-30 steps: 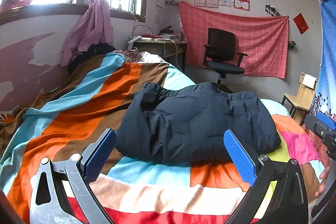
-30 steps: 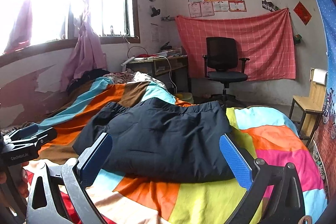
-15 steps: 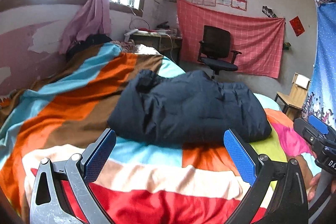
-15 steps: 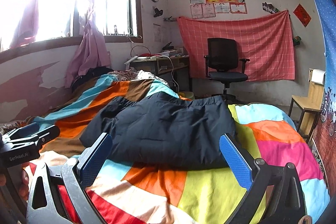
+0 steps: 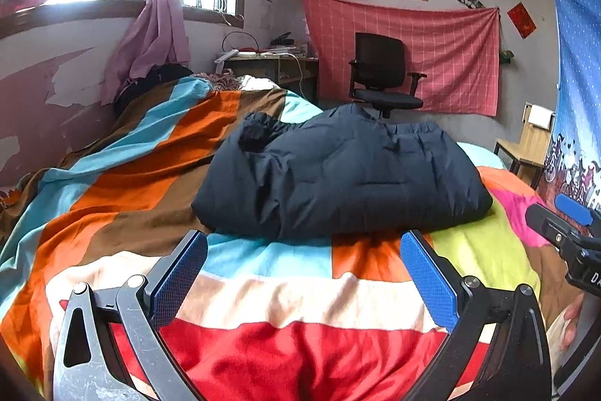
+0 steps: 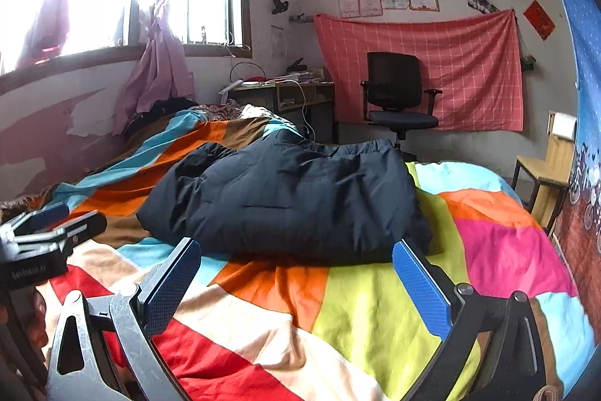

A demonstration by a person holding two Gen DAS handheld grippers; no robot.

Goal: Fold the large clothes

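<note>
A dark navy padded jacket [image 5: 338, 175] lies folded into a thick bundle on the colourful patchwork bedspread [image 5: 281, 288]; in the right wrist view the jacket [image 6: 285, 202] fills the middle. My left gripper [image 5: 304, 273] is open, a short way in front of the bundle, holding nothing. My right gripper [image 6: 300, 280] is open too, its blue pads [image 6: 420, 284] just short of the jacket's near edge. Each gripper shows at the edge of the other's view, the right gripper [image 5: 563, 228] and the left gripper [image 6: 49, 228].
A black office chair [image 5: 383, 77] stands beyond the bed before a red checked cloth [image 5: 413, 47]. A cluttered desk [image 6: 281, 93] sits under the window. A wooden stool [image 6: 544, 171] stands at the right, by a blue hanging. Dark clothes are piled at the bed's far left corner.
Both grippers have pulled back and lowered from the jacket, so more red and striped bedspread shows in front. The jacket lies as before, released.
</note>
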